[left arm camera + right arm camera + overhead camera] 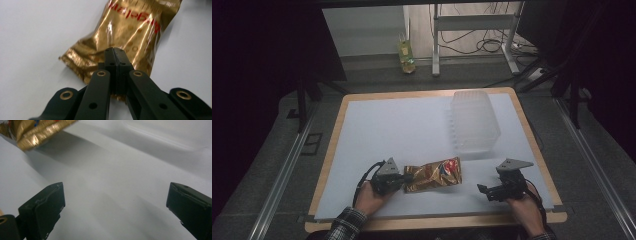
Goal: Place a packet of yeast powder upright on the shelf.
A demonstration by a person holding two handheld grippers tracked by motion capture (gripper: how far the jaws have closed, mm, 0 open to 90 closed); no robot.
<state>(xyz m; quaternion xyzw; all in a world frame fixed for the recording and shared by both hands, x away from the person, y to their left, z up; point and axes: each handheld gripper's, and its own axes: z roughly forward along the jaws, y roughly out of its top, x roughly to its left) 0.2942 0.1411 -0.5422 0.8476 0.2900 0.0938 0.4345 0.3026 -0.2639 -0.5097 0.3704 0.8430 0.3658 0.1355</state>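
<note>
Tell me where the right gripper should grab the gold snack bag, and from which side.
Probably the flat crimped end of the snack bag that faces the right gripper, approached low from the right. The left gripper is shut on the opposite crimped end, and the puffy middle looks too fat and slippery. The right gripper's jaws are already wide open, with bare table between.

Between my left gripper's (404, 177) black jaws I see a shiny gold snack bag (435, 174) with red lettering. Right of it, my right gripper (484, 191) is black with a grey plate, above a pale white mat (387, 130).
</note>
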